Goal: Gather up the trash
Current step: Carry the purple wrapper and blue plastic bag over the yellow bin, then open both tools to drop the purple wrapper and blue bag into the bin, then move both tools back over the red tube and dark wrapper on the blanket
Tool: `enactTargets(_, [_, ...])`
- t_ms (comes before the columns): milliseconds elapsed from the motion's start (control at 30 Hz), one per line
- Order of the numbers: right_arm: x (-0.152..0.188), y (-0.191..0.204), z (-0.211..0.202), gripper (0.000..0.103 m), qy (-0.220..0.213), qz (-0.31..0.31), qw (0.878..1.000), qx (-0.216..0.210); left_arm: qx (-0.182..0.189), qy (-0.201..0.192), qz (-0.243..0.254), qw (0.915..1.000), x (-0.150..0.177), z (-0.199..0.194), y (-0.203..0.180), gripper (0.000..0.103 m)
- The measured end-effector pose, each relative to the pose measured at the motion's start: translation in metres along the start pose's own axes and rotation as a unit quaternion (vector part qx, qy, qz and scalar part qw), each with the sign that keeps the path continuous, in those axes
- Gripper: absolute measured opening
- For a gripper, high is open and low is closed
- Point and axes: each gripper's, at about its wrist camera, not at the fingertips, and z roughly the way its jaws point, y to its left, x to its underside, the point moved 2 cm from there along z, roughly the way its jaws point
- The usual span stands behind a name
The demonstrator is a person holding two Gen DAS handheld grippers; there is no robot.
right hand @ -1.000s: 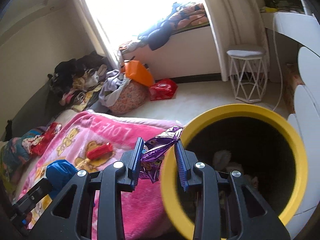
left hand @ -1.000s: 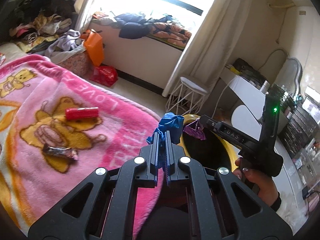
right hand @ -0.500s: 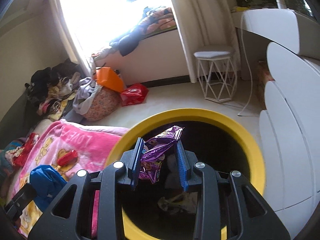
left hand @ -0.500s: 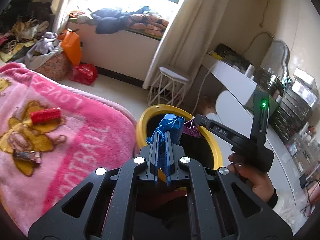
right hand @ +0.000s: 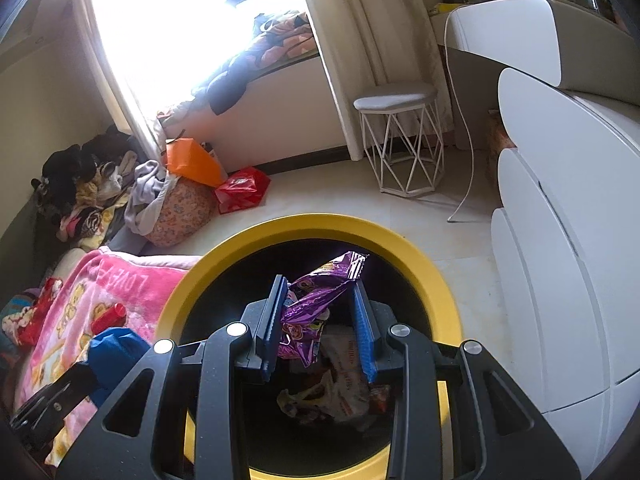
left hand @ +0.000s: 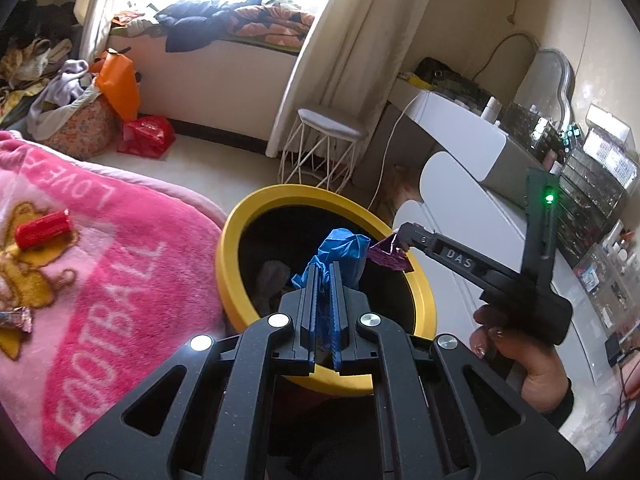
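Note:
A yellow-rimmed bin (left hand: pixel 236 224) (right hand: pixel 424 256) with a dark inside stands by the bed. My left gripper (left hand: pixel 325 270) is shut on a crumpled blue wrapper (left hand: pixel 344 248), held over the bin's mouth. My right gripper (right hand: pixel 318 286) is shut on a purple snack packet (right hand: pixel 320 300), also above the opening; the packet (left hand: pixel 386 254) shows at its tip in the left wrist view. Several wrappers (right hand: pixel 340 388) lie at the bin's bottom. A red wrapper (left hand: pixel 42 229) and a small foil wrapper (left hand: pixel 16 318) lie on the pink blanket (left hand: pixel 112 280).
A white wire stool (left hand: pixel 320 148) stands by the curtain. White rounded drawers (right hand: pixel 568 240) flank the bin on the right. An orange bag (left hand: pixel 120 84), a red bag (left hand: pixel 146 136) and a heap of clothes (right hand: pixel 80 184) sit by the window wall. A hand (left hand: pixel 524 356) holds the right gripper.
Both grippers have swung from the blanket's edge to over the bin's opening, each still gripping its wrapper. The bin's inside and the trash in it have come into view.

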Motion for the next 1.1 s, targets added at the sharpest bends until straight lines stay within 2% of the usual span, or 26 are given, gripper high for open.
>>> enactTargets(67, [0.0,-0.001,0.001,0.032,0.003,0.002,1.0,-0.008,-0.002,0.002,0.006,1.0,0.0,0.006,-0.002,0.004])
enactTargets(100, [0.001,-0.002,0.001,0.034,0.005,0.002,1.0,-0.011,-0.001,0.002,0.009,1.0,-0.001,0.008,-0.002,0.013])
enactTargets(133, [0.001,-0.003,0.002,0.043,0.007,0.002,1.0,-0.013,0.001,0.003,0.013,0.9999,-0.003,0.01,-0.004,0.022])
enactTargets(167, [0.001,-0.003,0.002,0.048,0.008,0.002,1.0,-0.014,-0.002,-0.001,0.016,0.9999,-0.003,0.01,-0.003,0.048])
enactTargets(200, [0.001,-0.003,0.002,0.054,0.007,0.001,1.0,-0.014,-0.006,-0.01,0.017,0.9998,-0.004,0.008,-0.001,0.065])
enactTargets(267, [0.001,-0.001,0.001,0.058,0.003,-0.005,1.0,-0.011,-0.009,-0.015,0.009,0.9998,-0.004,0.004,0.004,0.072])
enactTargets(300, [0.001,0.0,0.001,0.061,0.002,-0.009,1.0,-0.009,-0.017,-0.018,0.0,0.9997,-0.005,0.002,0.01,0.083])
enactTargets(333, [0.001,0.002,0.001,0.062,0.0,-0.011,1.0,-0.009,-0.025,-0.02,-0.005,0.9995,-0.005,0.0,0.013,0.088])
enactTargets(467, [0.001,0.01,0.0,0.064,-0.005,-0.022,1.0,-0.013,-0.049,-0.03,-0.027,0.998,-0.004,-0.011,0.028,0.092])
enactTargets(800, [0.002,0.04,-0.009,0.066,-0.018,-0.054,0.998,-0.039,-0.105,-0.055,-0.051,0.9916,-0.002,-0.041,0.06,0.092])
enactTargets(1100, [0.011,0.086,-0.015,0.066,-0.024,-0.107,0.991,-0.08,-0.141,-0.072,-0.078,0.9843,0.001,-0.068,0.097,0.092])
